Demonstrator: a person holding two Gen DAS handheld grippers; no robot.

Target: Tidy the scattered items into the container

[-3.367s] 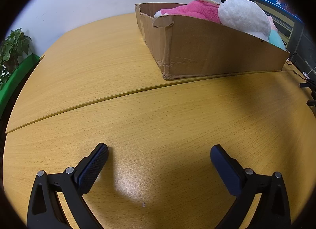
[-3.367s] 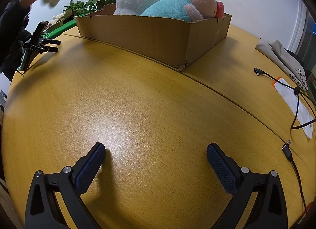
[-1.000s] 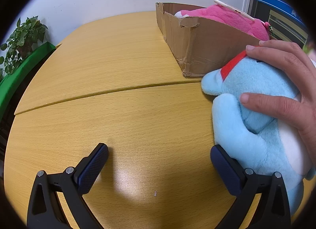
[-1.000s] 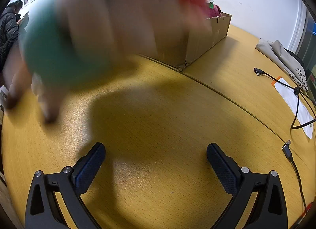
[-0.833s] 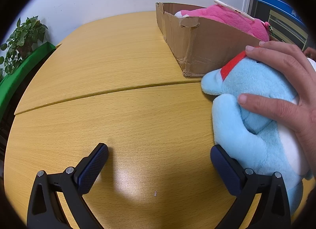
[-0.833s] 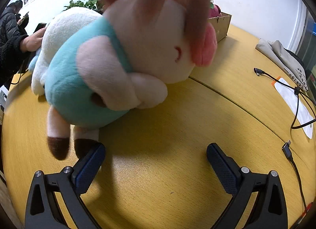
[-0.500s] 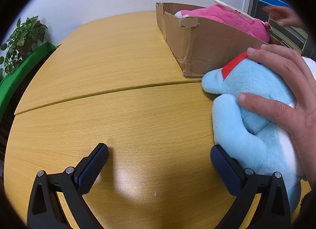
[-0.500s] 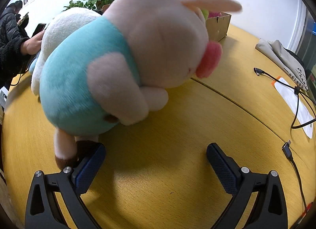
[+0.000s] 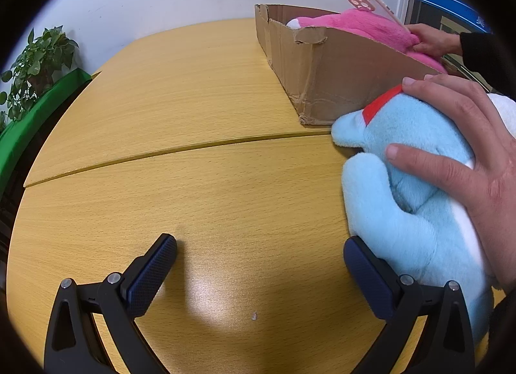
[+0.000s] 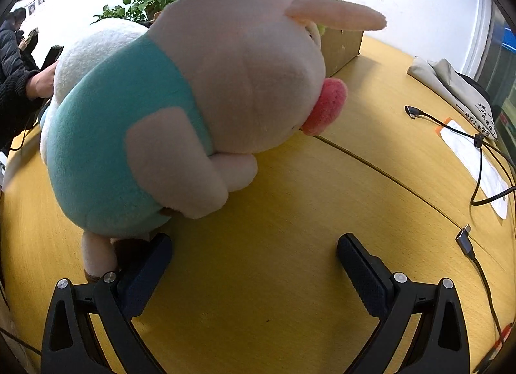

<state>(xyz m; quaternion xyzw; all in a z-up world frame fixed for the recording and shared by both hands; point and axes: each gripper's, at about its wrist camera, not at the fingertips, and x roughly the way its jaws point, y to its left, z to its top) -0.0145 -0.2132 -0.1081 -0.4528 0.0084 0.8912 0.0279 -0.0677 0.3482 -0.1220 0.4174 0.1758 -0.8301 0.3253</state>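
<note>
- Plush toys were seen on the wooden table (image 9: 200, 109), and the left wrist view was taken first: a light blue plush toy (image 9: 416, 187) lay at the right, just in front of the cardboard box (image 9: 335, 74), pressed down by a bare hand (image 9: 464, 148).
- The left gripper (image 9: 258, 264) was held wide open above the table, nothing between its fingers; its right finger was touching or just beside the blue toy.
- Only this view showed a pink plush toy (image 9: 361, 24) inside the box, a phone (image 9: 371, 3) resting on it, and a second hand (image 9: 429, 40) at the box's far side.
- In the right wrist view, a pig plush in a teal shirt (image 10: 180, 109) filled the left half, with a white plush (image 10: 96, 41) behind it.
- The right gripper (image 10: 254, 261) was spread open and empty, the pig's feet beside its left finger.
- Only here were cables (image 10: 477, 148), a paper sheet (image 10: 477, 164) and a folded cloth bag (image 10: 451, 83) seen; the box (image 10: 342, 48) was mostly hidden behind the pig.
</note>
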